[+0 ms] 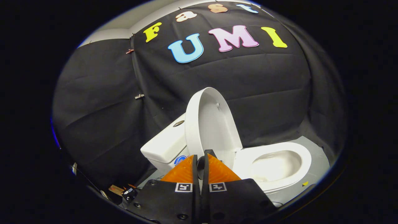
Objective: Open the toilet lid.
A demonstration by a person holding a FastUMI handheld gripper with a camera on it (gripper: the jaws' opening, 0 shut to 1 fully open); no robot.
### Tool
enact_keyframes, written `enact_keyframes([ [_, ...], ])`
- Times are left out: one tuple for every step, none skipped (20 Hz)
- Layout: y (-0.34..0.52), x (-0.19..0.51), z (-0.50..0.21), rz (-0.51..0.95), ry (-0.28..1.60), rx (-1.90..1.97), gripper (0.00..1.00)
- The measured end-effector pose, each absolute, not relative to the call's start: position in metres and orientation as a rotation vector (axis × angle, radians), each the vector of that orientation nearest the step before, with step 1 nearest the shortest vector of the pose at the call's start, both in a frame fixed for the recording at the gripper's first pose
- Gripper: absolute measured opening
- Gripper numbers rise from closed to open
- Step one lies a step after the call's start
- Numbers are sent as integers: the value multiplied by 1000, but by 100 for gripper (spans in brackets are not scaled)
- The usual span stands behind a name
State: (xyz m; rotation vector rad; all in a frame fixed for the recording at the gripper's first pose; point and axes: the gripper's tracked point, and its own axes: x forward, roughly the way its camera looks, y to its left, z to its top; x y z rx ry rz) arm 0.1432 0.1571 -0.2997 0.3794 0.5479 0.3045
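A white toilet stands ahead of my fingers. Its lid point(211, 124) is raised upright and leans back toward the tank point(164, 146). To the right of the lid the seat ring point(306, 161) lies flat around the open bowl point(275, 165). My gripper point(200, 160) sits low in front of the lid's lower edge, its two fingers pressed together with nothing between them. The fingertips are close to the lid's base, and I cannot tell whether they touch it.
The black cloth wall wraps behind and to the left of the toilet. A grey floor point(320, 155) shows past the bowl. Small items and cables point(124, 191) lie on the floor left of the gripper body, below the tank.
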Motion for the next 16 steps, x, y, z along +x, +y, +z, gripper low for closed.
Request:
enact_keyframes([
  [162, 144, -300, 316, 550, 380, 5],
  [166, 145, -300, 324, 553, 382, 5],
  [170, 145, -300, 332, 555, 383, 5],
  [173, 145, -299, 339, 556, 381, 5],
  [175, 146, -300, 347, 557, 378, 5],
  [178, 146, -300, 354, 559, 376, 5],
  [181, 146, -299, 360, 561, 376, 5],
  [184, 147, -300, 363, 562, 377, 5],
  [185, 147, -299, 366, 563, 375, 5],
  [187, 147, -300, 369, 564, 372, 5],
  [188, 147, -299, 371, 563, 369, 5],
  [190, 147, -300, 373, 565, 369, 5],
  [191, 147, -300, 375, 566, 371, 5],
  [191, 147, -300, 374, 567, 370, 5],
  [190, 148, -299, 369, 565, 362, 5],
  [186, 148, -298, 363, 562, 353, 5],
])
